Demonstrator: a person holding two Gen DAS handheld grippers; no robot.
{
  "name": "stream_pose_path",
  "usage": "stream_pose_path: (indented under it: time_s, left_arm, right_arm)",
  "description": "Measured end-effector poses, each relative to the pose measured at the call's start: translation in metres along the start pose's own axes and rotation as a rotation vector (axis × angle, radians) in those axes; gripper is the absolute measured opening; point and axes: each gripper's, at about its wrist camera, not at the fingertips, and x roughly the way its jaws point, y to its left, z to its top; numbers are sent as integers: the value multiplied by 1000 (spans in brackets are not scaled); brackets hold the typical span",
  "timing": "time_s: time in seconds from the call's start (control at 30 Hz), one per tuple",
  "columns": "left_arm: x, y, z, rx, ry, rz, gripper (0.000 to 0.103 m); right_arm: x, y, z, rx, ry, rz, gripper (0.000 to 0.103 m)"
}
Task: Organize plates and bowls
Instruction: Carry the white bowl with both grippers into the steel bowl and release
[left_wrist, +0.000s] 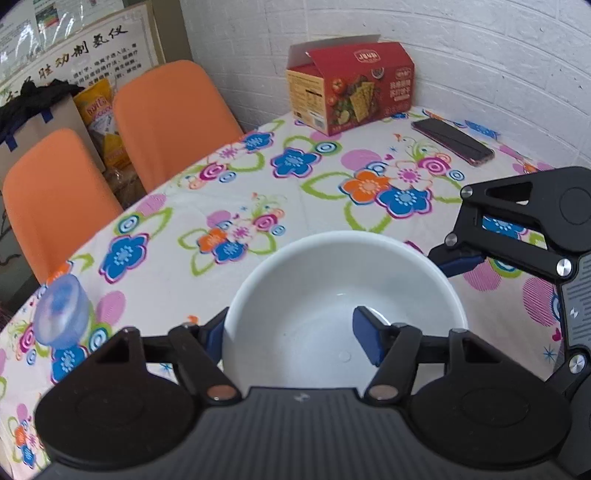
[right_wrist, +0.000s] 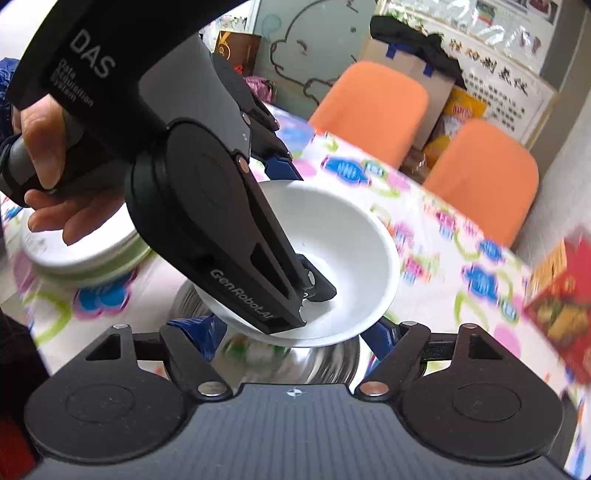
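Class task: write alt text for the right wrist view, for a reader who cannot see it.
The left gripper, held in a hand, grips a white bowl by its rim above a steel bowl. Stacked plates sit left on the floral tablecloth, orange chairs behind.

Flowery tablecloth (left_wrist: 236, 192), open red cracker box (left_wrist: 351, 88) by the white brick wall (left_wrist: 443, 40), dark phone (left_wrist: 452, 142) nearby, two orange chairs (left_wrist: 173, 118), small clear plastic lid (left_wrist: 61, 314).

Glossy white bowl (left_wrist: 343, 295), shiny metal bowl (right_wrist: 325, 362), smooth floral tablecloth (left_wrist: 229, 192), matt cardboard box (left_wrist: 351, 88)
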Motion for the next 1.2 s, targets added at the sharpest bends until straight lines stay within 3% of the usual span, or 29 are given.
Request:
stream_pose_path:
  time_s: [0.17,0.23,0.3,0.57,0.9,1.2]
  left_arm:
    - [9,-16,-16,0,28,-10,67]
    - [13,-13,-19,-21,35,-13,74]
    - [15,-9,-21,-31,40,-19,87]
    - [18,-2,-24,-34,45,10,90]
    - [-8,13,-28,-73,-12,33,93]
    - [-35,27,-41,-77,-55,87,99]
  right_arm:
    - [4,6,-17,20,16,13,65]
    - [9,4,-18,20,15,15,65]
    - [10,2,-21,30,15,20,65]
    - [2,4,-31,41,23,24,65]
    - [-28,-4,-46,88,-5,5,65]
    - [-30,8,-27,58,-38,15,65]
